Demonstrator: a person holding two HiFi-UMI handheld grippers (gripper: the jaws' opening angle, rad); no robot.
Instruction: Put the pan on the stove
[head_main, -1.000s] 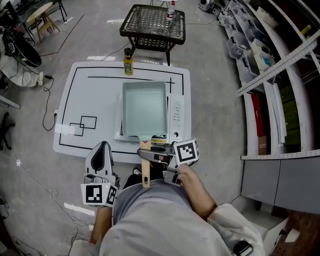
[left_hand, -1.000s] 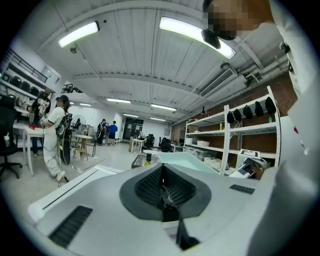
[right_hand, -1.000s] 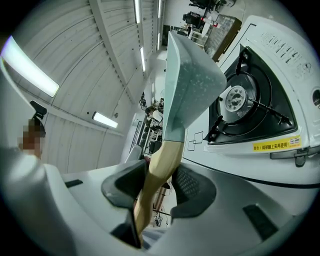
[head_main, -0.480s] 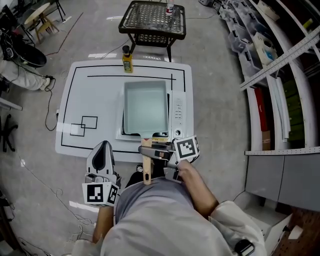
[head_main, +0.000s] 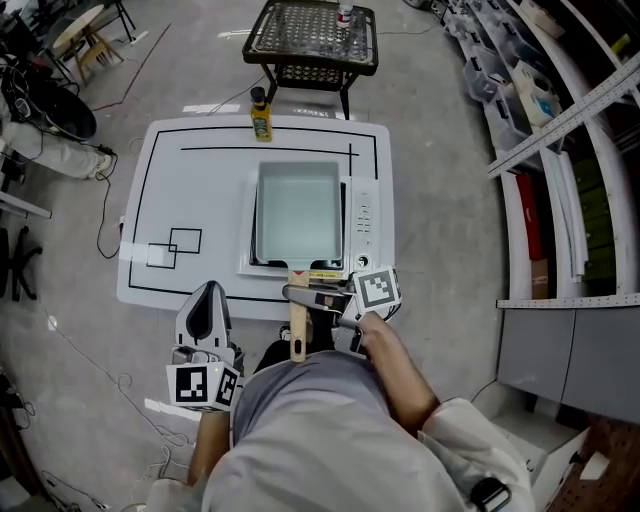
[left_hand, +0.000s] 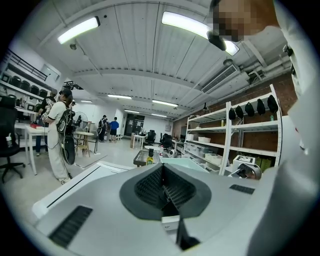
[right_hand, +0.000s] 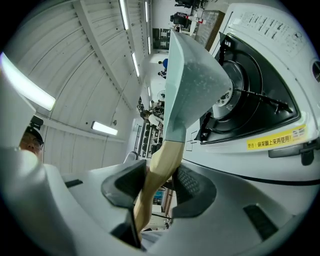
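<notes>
Now one pan (head_main: 298, 208) lies over one stove (head_main: 365, 225), right gripper (head_main: 297, 296) clamping its handle (head_main: 297, 338), left gripper (head_main: 207, 292) closed.

We see the pale green pan (head_main: 298, 212) over the stove (head_main: 365, 225) on the white table (head_main: 170, 180). Our right gripper (head_main: 303, 297) holds its wooden handle (head_main: 297, 335). Our left gripper (head_main: 207, 297) is near the table's edge.

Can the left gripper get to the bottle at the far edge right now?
Probably: the left gripper is empty, and bare table lies between it and the bottle, left of the stove.
</notes>
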